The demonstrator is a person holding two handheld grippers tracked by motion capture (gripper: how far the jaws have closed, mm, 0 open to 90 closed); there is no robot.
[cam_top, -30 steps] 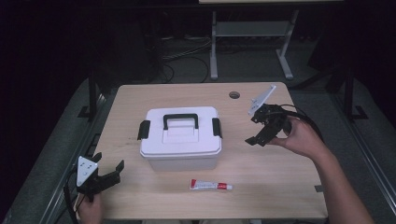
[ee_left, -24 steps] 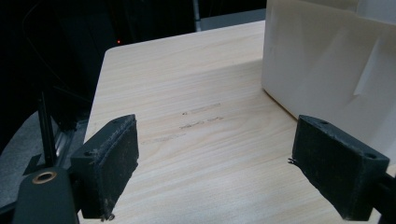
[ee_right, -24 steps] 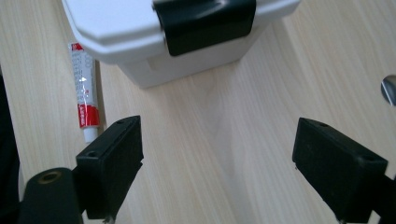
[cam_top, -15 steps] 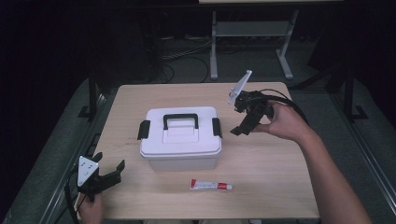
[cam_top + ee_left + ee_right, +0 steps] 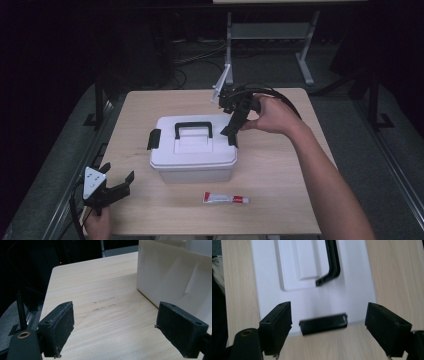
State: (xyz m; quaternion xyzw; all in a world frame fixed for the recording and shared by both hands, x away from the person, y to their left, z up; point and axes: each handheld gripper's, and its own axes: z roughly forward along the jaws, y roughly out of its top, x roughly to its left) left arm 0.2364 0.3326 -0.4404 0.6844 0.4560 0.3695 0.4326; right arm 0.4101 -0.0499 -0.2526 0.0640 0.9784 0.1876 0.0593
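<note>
Since the earlier high-view frames: right gripper [image 5: 233,136] carried leftward from the table's right side to the right end of the white box [image 5: 194,150], jaws just closing a little from full spread, nothing between them yet. Left gripper [image 5: 116,184] unchanged at the near left corner. Red-and-white tube [image 5: 226,199] unmoved in front of the box.

High view: box at table [image 5: 280,165] centre, lid on, black handle [image 5: 193,129] lying flat across the top, long axis running left to right. One black latch [image 5: 153,139] on the left end; its partner on the right end directly under the right gripper's tips. Right hand [image 5: 272,116] plainly the nearer one to that latch; left hand [image 5: 97,226] well apart from the box, low at the table edge.

Left gripper view: jaws spread wide over bare wood, empty; left pad [image 5: 59,328] and right pad [image 5: 180,332] clear of everything. Box wall [image 5: 172,277] ahead and to the right, just beyond the right pad, apart from it.

Right gripper view: looking down on the lid [image 5: 312,277], jaws spread and empty. Right-end latch [image 5: 323,323] lying crosswise between the two pads, long axis in line with the gap, seemingly below the jaw tips rather than gripped. Handle [image 5: 332,263] farther along the lid. Likely next: a short drop onto the latch to flip it open, with the latch already centred in the opening.
</note>
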